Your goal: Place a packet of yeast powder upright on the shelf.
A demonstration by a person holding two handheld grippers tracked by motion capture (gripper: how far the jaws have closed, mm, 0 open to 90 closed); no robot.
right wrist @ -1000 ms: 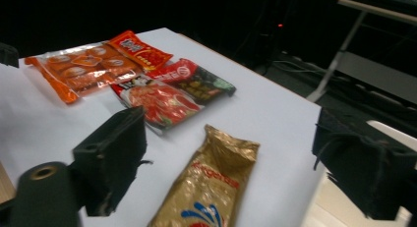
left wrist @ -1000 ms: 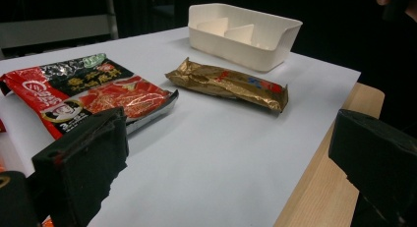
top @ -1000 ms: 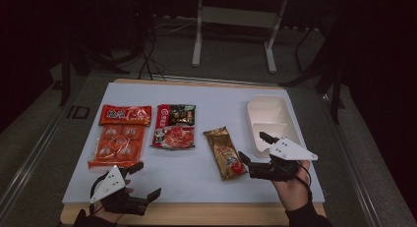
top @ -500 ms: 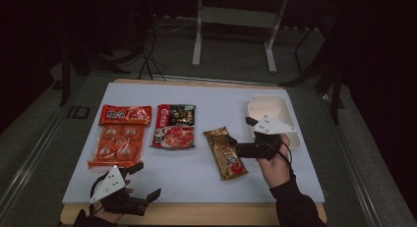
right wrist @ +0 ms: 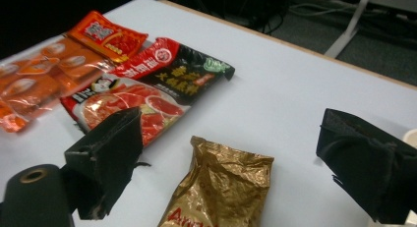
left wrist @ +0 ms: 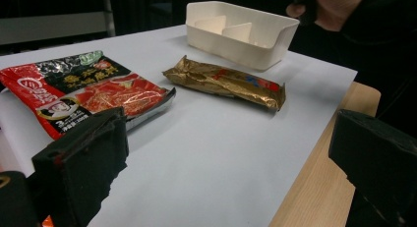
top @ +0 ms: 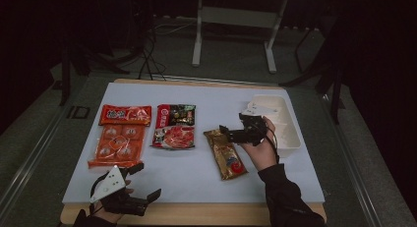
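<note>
A gold snack packet (top: 226, 153) lies flat on the white mat, right of centre; it also appears in the left gripper view (left wrist: 223, 82). My right gripper (top: 234, 127) hovers open over the packet's far end, jaws pointing left. In the right gripper view the crinkled top of the gold packet (right wrist: 216, 192) sits low between the spread jaws of the right gripper (right wrist: 233, 138), untouched. My left gripper (top: 146, 182) rests open at the mat's front left edge with nothing in it; its own view shows the left gripper (left wrist: 231, 143) with jaws wide apart.
A red and black packet (top: 174, 125) lies mid-mat. Left of it are a small red packet (top: 125, 115) and a larger orange pack (top: 118, 146). A white divided tray (top: 290, 133) stands at the right, just behind my right hand. The wooden table edge (top: 196, 214) runs along the front.
My right gripper has moved forward and to the left, from the mat's right front to above the gold packet's far end. The left gripper has stayed put.
</note>
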